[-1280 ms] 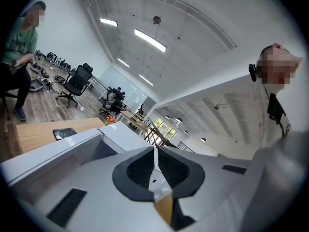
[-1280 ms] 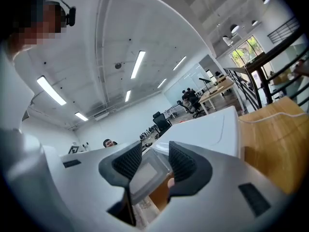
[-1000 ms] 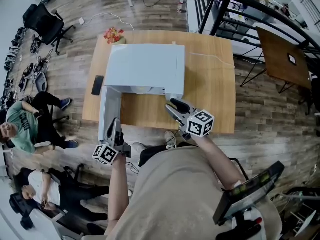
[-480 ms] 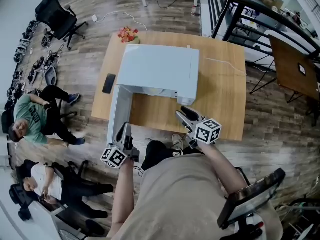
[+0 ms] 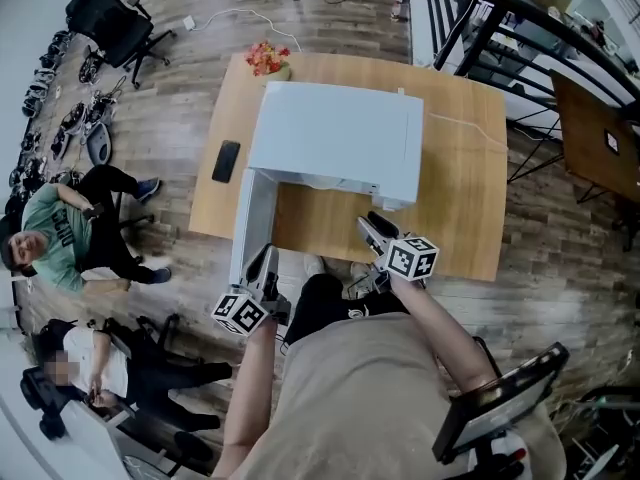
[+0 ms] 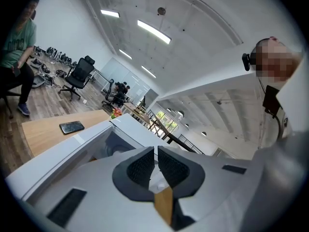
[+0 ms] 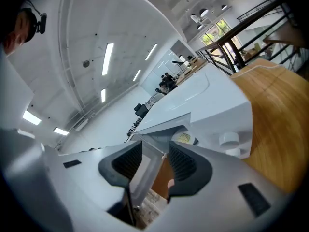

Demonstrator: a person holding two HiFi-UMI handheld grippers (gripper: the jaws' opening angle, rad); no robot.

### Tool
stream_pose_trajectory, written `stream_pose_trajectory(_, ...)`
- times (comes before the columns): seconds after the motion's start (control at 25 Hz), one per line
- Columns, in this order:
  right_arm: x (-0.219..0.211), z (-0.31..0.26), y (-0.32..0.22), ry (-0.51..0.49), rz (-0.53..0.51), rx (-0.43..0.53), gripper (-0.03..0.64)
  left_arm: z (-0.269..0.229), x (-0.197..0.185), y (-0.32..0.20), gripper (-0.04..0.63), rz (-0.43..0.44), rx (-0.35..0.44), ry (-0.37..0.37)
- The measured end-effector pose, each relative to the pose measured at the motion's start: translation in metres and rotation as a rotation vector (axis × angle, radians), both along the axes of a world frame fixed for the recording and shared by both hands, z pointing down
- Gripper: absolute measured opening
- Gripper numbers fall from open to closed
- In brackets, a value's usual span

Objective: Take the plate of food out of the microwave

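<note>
On my feed the wearer has a plain beige short-sleeved T-shirt (image 5: 370,398). Each hand carries a pale grey moulded tool. The left claw (image 5: 264,260) and the right claw (image 5: 372,223) have black, finely ribbed pads (image 6: 142,167) in dark rounded mounts. Dark rectangular slots mark the housings, and a cube (image 5: 240,313) with black-and-white square markers sits behind each.

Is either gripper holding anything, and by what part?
Nothing held: left gripper is closed on nothing beside the microwave door; right gripper is open, empty.
</note>
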State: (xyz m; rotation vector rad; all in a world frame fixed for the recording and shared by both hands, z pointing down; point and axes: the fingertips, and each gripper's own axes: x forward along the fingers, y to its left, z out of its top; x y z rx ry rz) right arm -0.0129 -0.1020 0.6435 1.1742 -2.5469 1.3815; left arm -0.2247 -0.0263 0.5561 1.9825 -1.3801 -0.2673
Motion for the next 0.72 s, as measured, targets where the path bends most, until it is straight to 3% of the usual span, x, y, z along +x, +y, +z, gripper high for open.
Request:
stream_pose_trajectory(0.16, -0.016, 0.042, -0.022, -0.016, 0.133, -0.117, 0.160, 0.005, -0.004, -0.018, 0.006, 0.065, -0.005, 0.004)
stream_pose_trajectory(0.44, -0.045, 0.119, -0.050, -0.017, 0.333, -0.223, 0.160, 0.000, -0.009, -0.044, 0.006, 0.174, 0.006, -0.001)
stream_pose_trajectory(0.72, -0.072, 0.181, -0.073, -0.141, 0.526, -0.370, 0.186, 0.010, -0.024, -0.064, 0.006, 0.250, -0.019, -0.006)
